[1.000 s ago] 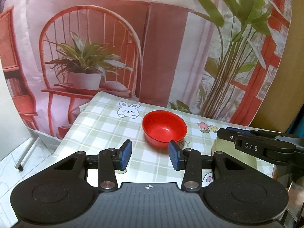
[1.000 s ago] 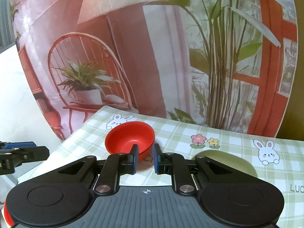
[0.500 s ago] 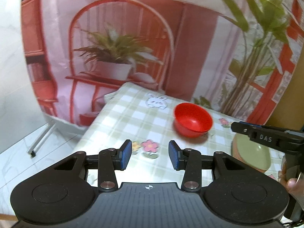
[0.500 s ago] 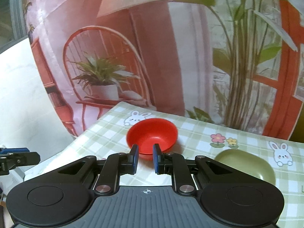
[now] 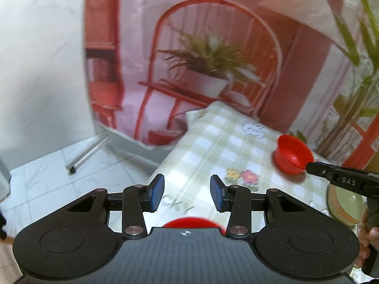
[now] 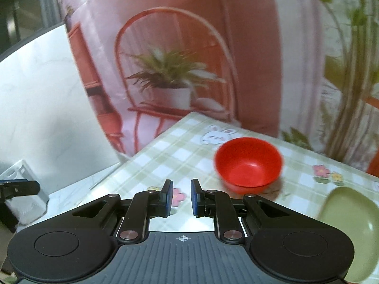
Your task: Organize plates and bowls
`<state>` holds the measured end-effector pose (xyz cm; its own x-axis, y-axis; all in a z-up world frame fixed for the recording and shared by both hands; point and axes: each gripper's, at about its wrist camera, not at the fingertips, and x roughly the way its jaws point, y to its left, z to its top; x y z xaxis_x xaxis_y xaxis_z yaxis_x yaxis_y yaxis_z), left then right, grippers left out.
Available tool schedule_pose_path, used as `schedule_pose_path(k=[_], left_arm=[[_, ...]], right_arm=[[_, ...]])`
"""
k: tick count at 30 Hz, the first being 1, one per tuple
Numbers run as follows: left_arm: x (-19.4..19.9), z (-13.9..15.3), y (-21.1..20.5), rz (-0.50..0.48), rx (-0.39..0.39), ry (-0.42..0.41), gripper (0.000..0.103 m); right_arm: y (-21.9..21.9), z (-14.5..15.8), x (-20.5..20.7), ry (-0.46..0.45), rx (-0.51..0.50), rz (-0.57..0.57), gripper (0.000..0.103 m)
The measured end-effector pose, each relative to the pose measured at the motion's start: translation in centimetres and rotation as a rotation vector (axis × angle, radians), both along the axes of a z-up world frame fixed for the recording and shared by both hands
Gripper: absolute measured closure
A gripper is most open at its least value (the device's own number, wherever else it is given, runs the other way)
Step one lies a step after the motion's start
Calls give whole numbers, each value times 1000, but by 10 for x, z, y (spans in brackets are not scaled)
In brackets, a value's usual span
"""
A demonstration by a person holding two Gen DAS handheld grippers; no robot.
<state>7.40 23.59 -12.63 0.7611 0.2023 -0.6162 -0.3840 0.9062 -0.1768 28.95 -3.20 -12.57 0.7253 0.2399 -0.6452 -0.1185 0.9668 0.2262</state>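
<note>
A red object (image 5: 188,222) shows only as a sliver above the left gripper's body, so its shape cannot be told. The green plate (image 6: 348,234) is cut off by the right wrist view's lower right edge and partly hidden behind that gripper's body. The backdrop (image 5: 213,59) beyond the table is blurred.

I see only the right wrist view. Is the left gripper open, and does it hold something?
Observer: The left gripper is open, with nothing between its fingers.
Operator: Is any dish near it?
Observer: A red rounded object shows just below the fingers, mostly hidden by the gripper body.
Operator: Where is my gripper relative to the bowl?
Observer: From the left view, the right gripper tip overlaps the red bowl rim; contact cannot be told.
</note>
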Motion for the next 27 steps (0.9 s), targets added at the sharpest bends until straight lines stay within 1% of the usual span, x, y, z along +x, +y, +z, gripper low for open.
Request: schedule_pose_path(k=[5, 7, 9, 17, 20, 23, 24, 27], left_arm=[[-10, -20, 13, 35, -31, 49, 59], [-11, -28, 15, 42, -45, 73, 59], [-12, -34, 16, 37, -54, 92, 59], [-23, -58, 14, 25, -93, 134, 59], [-27, -62, 11, 40, -95, 143, 59], [-30, -66, 11, 55, -124, 145, 59], [-31, -68, 11, 58, -131, 148, 60], [-30, -71, 9, 63, -140, 162, 68]], right_arm=[[28, -3, 4, 15, -11, 71, 88], [37, -5, 6, 22, -28, 92, 88], [45, -8, 6, 40, -20, 107, 88], [74, -22, -4, 96, -16, 202, 88], [82, -24, -11, 101, -33, 231, 88], [89, -26, -16, 115, -33, 261, 88], [91, -28, -18, 121, -33, 269, 88], [95, -30, -22, 135, -27, 287, 87]])
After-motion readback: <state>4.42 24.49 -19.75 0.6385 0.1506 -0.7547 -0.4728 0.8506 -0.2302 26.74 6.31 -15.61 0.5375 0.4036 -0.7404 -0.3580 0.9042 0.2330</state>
